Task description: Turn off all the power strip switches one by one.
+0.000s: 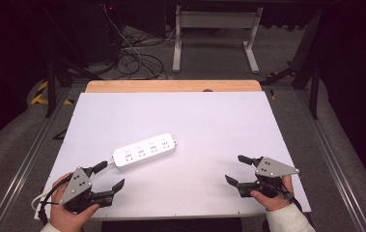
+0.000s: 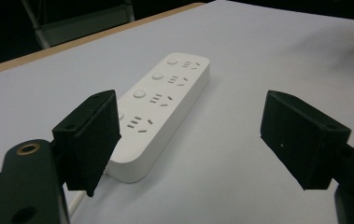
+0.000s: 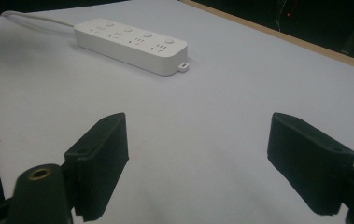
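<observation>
**Power strip untouched, both grippers waiting wide**

Nearest the person, the left hand-held black two-jaw gripper (image 1: 109, 178) sits at the table's front left corner, jaws spread wide and empty; the right hand-held black two-jaw gripper (image 1: 235, 169) mirrors it at the front right, equally wide, gripping nothing; neither touches anything on the white table top (image 1: 209, 125). Just beyond the left gripper lies the white four-outlet plastic power strip (image 1: 145, 150), flat and angled, its white cable (image 3: 34, 17) trailing back toward that hand; whether a jaw tip brushes the cable is hard to judge. By my reading the work has not begun: reaching and grasping all remain.
</observation>
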Demonstrator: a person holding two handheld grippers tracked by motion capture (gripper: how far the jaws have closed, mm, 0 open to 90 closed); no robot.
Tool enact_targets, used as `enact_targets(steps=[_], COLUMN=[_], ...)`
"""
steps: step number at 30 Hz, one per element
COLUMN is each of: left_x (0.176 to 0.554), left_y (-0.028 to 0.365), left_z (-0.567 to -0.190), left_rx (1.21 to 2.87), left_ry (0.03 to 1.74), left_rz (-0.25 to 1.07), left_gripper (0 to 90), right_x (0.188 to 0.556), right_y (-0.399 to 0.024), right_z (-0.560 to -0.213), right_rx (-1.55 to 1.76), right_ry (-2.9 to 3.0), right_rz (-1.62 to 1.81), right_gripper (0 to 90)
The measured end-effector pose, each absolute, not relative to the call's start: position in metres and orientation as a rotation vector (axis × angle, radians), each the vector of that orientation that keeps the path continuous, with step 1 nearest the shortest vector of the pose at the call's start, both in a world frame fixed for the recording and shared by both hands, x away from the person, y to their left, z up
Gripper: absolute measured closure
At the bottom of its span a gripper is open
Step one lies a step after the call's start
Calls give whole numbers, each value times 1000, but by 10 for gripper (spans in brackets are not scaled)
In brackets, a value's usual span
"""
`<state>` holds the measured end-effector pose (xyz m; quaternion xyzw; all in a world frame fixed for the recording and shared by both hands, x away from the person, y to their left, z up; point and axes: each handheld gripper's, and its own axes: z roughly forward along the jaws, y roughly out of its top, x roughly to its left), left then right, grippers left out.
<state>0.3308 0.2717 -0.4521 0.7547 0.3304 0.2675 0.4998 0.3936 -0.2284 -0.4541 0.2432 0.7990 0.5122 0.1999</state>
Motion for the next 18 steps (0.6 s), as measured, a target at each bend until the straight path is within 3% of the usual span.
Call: enact_targets(steps=[11, 18], left_x=[330, 330], left_y=[270, 271], left_z=[-451, -449], left_rx=[1808, 1803], left_ry=[774, 775], left_rz=[666, 651], left_gripper=[206, 249], right_x=[392, 392], right_y=[-227, -226], right_z=[-455, -455], right_rx=[661, 651], right_ry=[2236, 2237], right_rz=[1433, 1435], right_gripper=[231, 233])
